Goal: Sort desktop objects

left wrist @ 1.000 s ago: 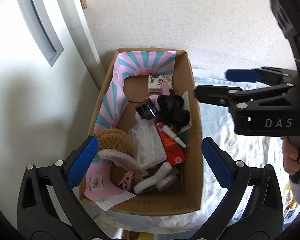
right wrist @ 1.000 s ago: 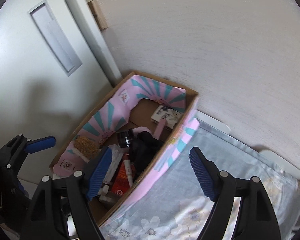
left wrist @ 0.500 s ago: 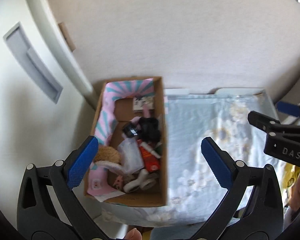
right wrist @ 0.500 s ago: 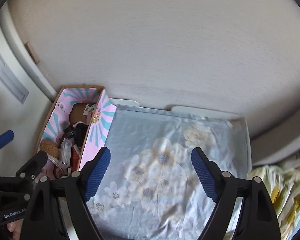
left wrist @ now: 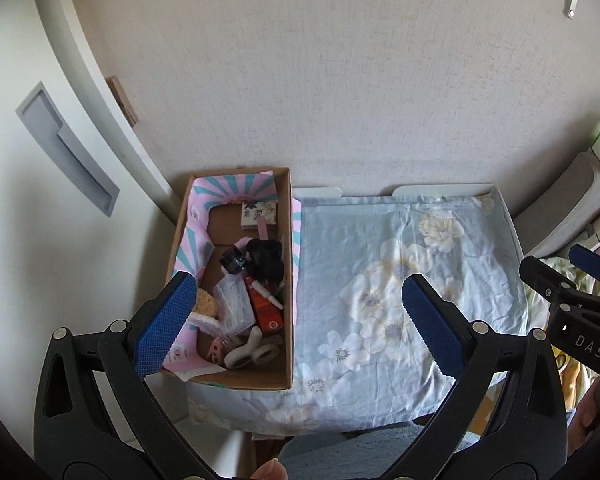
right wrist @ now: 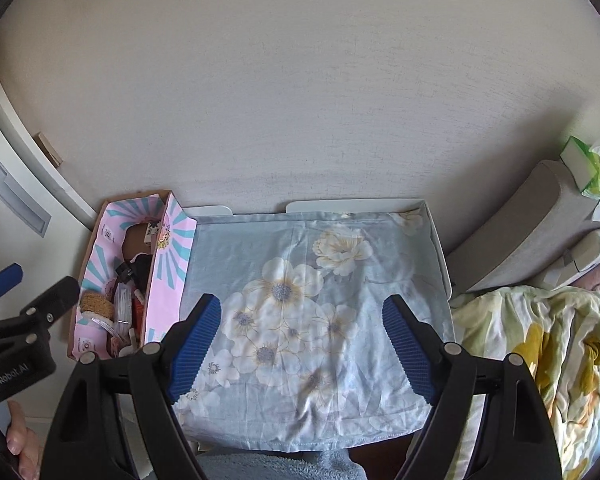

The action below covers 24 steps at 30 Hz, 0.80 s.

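- At the far left we see a white cabinet door with a grey recessed handle [left wrist: 66, 148], beside the textured cream wall [left wrist: 340, 80].
- Next comes the open brown cardboard box lined with pink-and-teal striped paper [left wrist: 288, 280], standing at the left end of the table, against the wall.
- Inside it we see the sorted things in a heap: a small floral-printed carton [left wrist: 259, 213] at the far end, a black fabric bundle [left wrist: 266, 260], a clear plastic bag [left wrist: 234, 304], a red-orange packet [left wrist: 265, 310], a tan fuzzy pad [left wrist: 206, 302] and a white clip-like piece [left wrist: 244, 352] at the near end.
- Our left gripper [left wrist: 296, 322] hangs above, jaws wide apart and holding nothing; its left blue pad overlaps the box's near left corner in the picture, its right pad lies over the cloth.
- The box sits below and left of that gripper's centre, well apart from the right gripper.
- To the right spreads the pale blue cloth printed with white flowers [right wrist: 300, 300], covering the table; nothing lies on it.
- Our right gripper [right wrist: 302, 340] hovers over the cloth, jaws wide open and empty.
- At the far right we see a yellow-green floral blanket [right wrist: 540, 340] and grey cushions [right wrist: 532, 220].
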Each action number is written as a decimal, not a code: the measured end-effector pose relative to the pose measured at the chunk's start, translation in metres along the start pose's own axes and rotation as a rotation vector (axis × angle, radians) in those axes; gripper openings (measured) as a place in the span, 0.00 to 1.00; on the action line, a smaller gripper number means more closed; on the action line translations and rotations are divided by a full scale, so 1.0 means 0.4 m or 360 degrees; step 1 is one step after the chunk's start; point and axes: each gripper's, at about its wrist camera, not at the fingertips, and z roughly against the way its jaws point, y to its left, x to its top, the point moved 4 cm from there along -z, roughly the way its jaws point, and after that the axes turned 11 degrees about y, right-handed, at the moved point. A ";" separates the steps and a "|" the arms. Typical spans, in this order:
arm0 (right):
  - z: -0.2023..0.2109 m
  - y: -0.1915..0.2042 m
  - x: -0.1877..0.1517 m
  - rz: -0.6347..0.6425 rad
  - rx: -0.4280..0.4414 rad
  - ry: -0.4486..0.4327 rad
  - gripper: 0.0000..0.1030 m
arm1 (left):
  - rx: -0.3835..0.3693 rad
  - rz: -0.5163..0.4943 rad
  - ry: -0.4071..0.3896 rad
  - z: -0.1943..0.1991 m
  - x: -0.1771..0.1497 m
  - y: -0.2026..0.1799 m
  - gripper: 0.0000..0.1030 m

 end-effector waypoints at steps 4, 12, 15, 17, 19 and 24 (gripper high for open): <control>-0.013 -0.003 -0.015 -0.0003 0.0023 -0.0001 0.78 | 0.0003 0.0019 0.0002 -0.009 -0.005 0.009 1.00; -0.014 -0.005 -0.017 0.0021 0.0003 -0.0009 0.78 | 0.0029 0.0053 -0.0007 -0.011 -0.007 0.028 1.00; -0.014 -0.004 -0.015 0.0027 0.0000 -0.0009 0.78 | 0.0041 0.0065 -0.0012 -0.010 -0.008 0.035 1.00; -0.013 -0.003 -0.014 0.0031 -0.0004 -0.0009 0.78 | 0.0041 0.0069 -0.0012 -0.009 -0.010 0.037 1.00; -0.012 -0.001 -0.013 0.0037 -0.0001 -0.0011 0.78 | 0.0051 0.0076 -0.0017 -0.006 -0.011 0.040 1.00; -0.014 0.004 -0.012 0.0054 0.0001 -0.0007 0.78 | 0.0056 0.0088 -0.0025 -0.003 -0.017 0.049 1.00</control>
